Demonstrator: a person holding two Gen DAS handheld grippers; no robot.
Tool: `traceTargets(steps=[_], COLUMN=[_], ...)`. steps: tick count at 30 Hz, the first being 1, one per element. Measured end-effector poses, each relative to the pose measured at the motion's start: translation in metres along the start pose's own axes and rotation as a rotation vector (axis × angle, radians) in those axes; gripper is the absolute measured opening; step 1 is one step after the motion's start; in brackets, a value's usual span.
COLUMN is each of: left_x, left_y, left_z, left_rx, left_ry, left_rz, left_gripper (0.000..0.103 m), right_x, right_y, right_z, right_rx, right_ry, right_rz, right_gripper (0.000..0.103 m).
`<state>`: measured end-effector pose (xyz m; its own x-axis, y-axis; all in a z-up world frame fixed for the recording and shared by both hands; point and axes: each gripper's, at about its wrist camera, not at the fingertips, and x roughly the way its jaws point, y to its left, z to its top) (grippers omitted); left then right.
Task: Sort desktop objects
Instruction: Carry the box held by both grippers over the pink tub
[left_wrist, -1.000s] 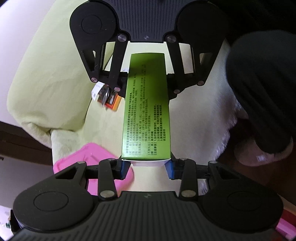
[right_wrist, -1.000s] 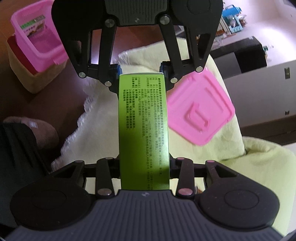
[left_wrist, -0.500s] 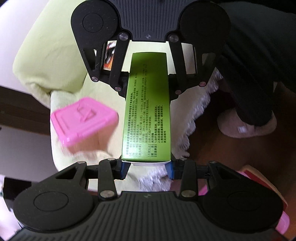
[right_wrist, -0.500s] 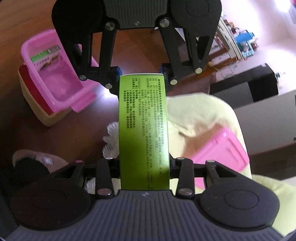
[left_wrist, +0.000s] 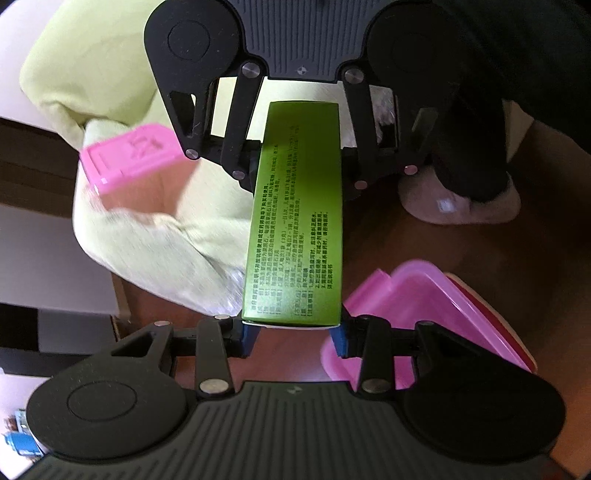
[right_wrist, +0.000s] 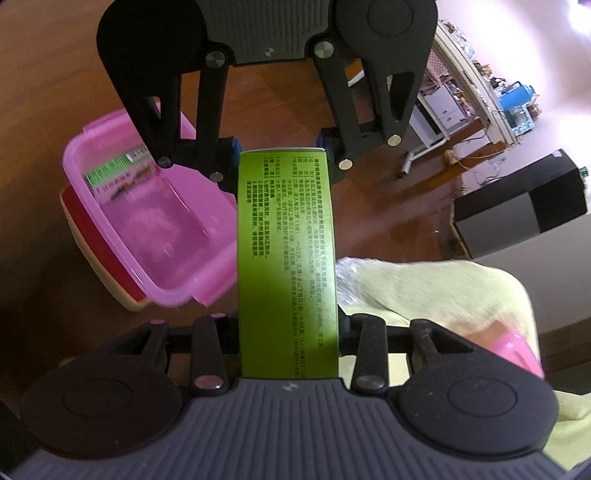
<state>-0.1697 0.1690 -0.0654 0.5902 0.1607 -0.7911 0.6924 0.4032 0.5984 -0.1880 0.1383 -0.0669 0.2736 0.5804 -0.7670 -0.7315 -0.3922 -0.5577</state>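
Above the wooden floor, a green carton (left_wrist: 295, 218) was held end to end: the left hand-held gripper (left_wrist: 293, 334) clamped one end, the right hand-held gripper (right_wrist: 288, 345) the other. The carton looked light, stiff yet crushable, with smooth printed faces; its narrow side walls near the ends seemed the soundest purchase. Below, an open pink plastic bin (right_wrist: 155, 236) held one green-and-white box (right_wrist: 118, 177). A pink lid (left_wrist: 129, 158) lay on the pale yellow-green cloth (left_wrist: 92, 74).
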Motion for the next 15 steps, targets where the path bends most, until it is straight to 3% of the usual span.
traceTargets(steps=[15], left_x=[0.018], left_y=[-0.028], left_z=[-0.058], left_rx=[-0.065], left_ry=[0.072], left_rz=[-0.135], left_gripper=[0.045], right_x=[0.048], right_y=[0.032], right_z=[0.043], right_rx=[0.119], right_ry=[0.000], right_rz=[0.149], right_gripper=[0.035])
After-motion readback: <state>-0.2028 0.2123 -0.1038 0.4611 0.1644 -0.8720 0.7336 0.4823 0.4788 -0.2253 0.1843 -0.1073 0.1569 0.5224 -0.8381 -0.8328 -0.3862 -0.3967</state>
